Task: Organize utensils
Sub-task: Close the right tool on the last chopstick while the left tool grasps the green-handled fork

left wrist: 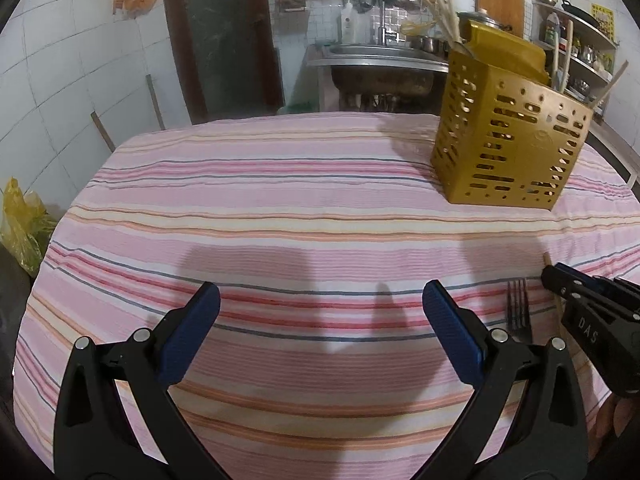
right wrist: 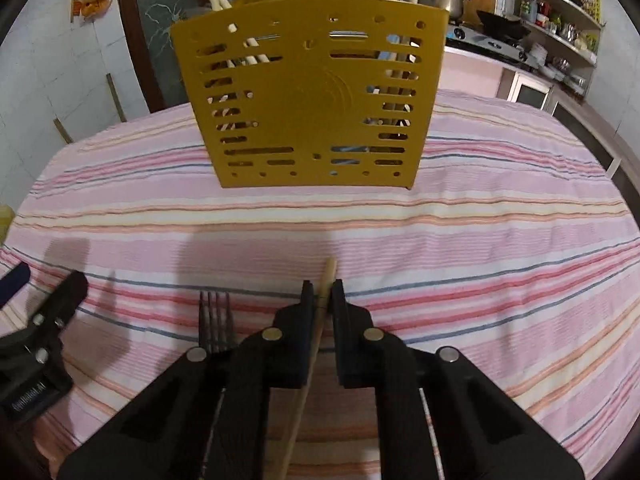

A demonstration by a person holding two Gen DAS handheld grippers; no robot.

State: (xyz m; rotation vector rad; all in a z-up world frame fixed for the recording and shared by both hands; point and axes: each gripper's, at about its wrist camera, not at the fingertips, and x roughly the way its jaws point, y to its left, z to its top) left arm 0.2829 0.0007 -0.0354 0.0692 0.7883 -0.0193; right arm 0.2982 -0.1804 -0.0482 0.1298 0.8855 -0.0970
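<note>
**Chopstick gripped, fork waiting, holder part-filled**

Pinched between the right gripper's (right wrist: 321, 298) jaws was a single wooden chopstick (right wrist: 326, 280), its tip poking out ahead of the pads and its shaft running back under the tool; it lay low over the striped tablecloth (right wrist: 480, 240), and whether it had lifted clear could not be told. Just to its left, a dark metal fork (right wrist: 216, 320) lay flat on the cloth, ungripped. Directly ahead, well apart from both, stood the yellow perforated utensil holder (right wrist: 308, 92), upright, with pale sticks and handles already standing inside. By my judgement, sorting was under way but unfinished: the chopstick had yet to be carried to the holder, and the fork remained. Further left, the left gripper (left wrist: 320, 320) hovered with jaws spread wide, holding nothing.
</note>
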